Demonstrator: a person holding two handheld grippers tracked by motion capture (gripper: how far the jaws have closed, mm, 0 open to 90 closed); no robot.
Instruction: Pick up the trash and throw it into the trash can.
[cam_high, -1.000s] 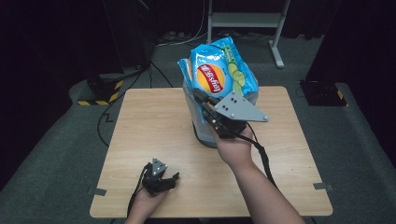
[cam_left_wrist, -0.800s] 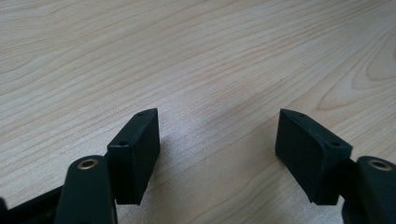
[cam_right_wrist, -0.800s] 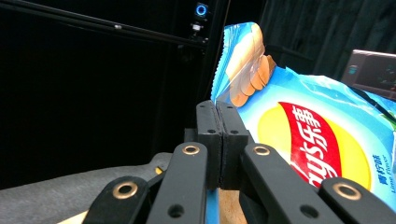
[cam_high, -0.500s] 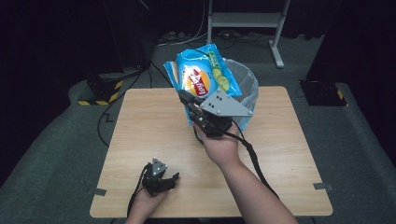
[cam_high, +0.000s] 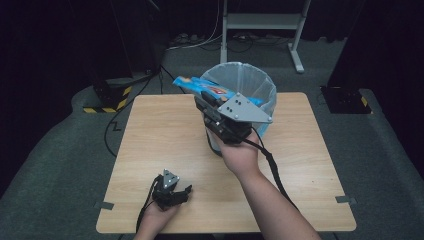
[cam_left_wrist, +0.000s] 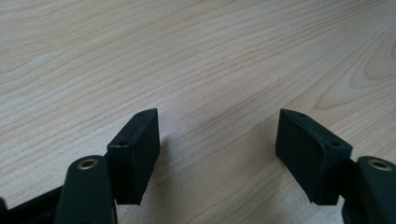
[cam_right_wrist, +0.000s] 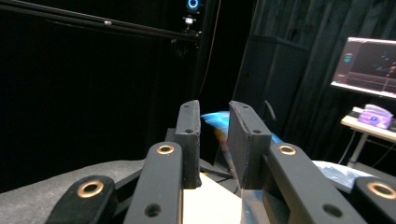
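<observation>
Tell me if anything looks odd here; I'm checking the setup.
The waste bin stands on the table rather than the floor. The right gripper holds a chip bag flat at its rim, not yet inside.

Chip bag tipped from upright to flat at the bin's rim

Across the last second the right gripper (cam_high: 207, 102) has rolled over in the hand, so the blue chip bag (cam_high: 200, 86) clamped in its jaws, which stood upright above the claw with its printed face to the camera, now lies edge-on and nearly level, reaching out ahead of the claw. The mouth of the lined bin (cam_high: 250, 80), earlier hidden behind the bag, now shows open just beyond the claw.
</observation>
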